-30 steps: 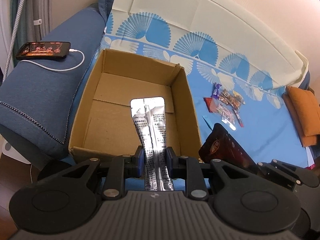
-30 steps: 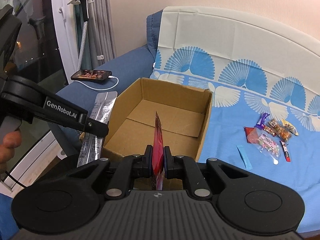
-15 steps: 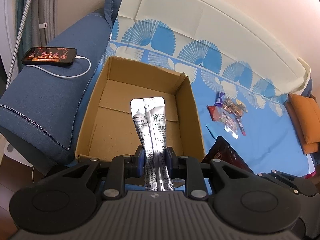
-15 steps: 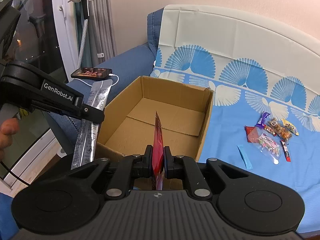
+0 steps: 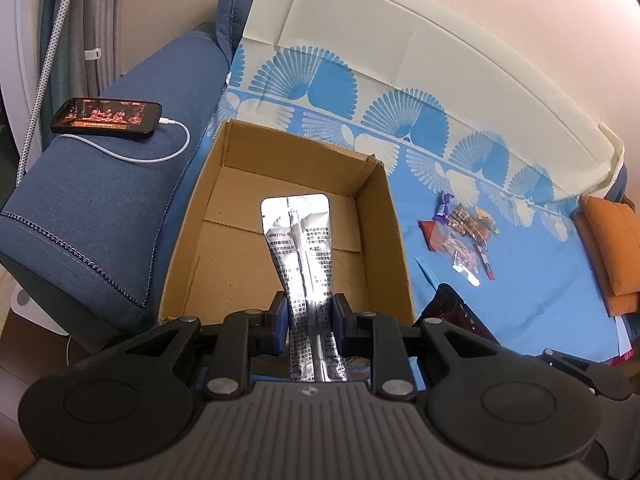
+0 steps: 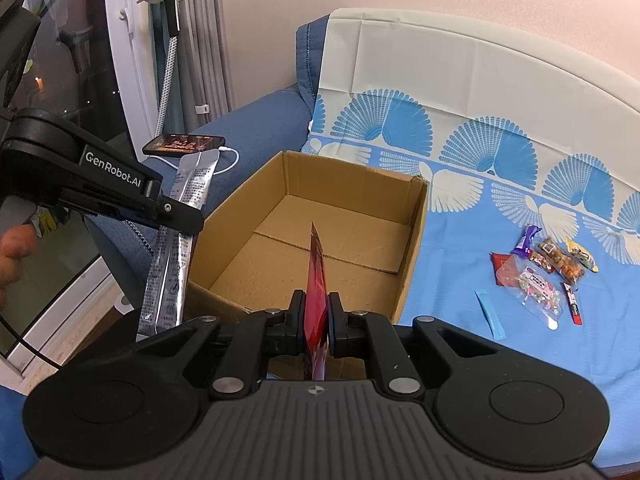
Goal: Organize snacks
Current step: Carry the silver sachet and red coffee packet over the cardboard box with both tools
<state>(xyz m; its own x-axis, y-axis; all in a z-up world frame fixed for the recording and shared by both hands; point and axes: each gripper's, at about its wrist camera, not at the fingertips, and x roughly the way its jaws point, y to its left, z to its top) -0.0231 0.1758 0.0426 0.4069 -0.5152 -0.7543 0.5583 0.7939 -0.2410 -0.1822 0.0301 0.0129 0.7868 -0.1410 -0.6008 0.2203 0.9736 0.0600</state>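
My left gripper (image 5: 308, 312) is shut on a silver foil snack packet (image 5: 300, 240), held upright above the near edge of an open cardboard box (image 5: 384, 216). The same packet (image 6: 188, 208) and left gripper (image 6: 176, 216) show at the left of the right wrist view. My right gripper (image 6: 316, 312) is shut on a thin red snack packet (image 6: 316, 276), edge-on, above the box's (image 6: 416, 240) near wall. The red packet (image 5: 456, 316) also shows low right in the left wrist view. A pile of small snacks (image 6: 544, 268) lies on the blue cloth right of the box.
A phone (image 5: 106, 117) on a white charging cable lies on the blue sofa armrest (image 5: 100, 200) left of the box. A light-blue stick packet (image 6: 490, 314) lies near the pile. An orange cushion (image 5: 612, 248) sits at the far right. A window and lamp stand are at the left.
Both grippers have drawn back and up a little from the box, each still holding its packet. The box and snack pile have not moved.
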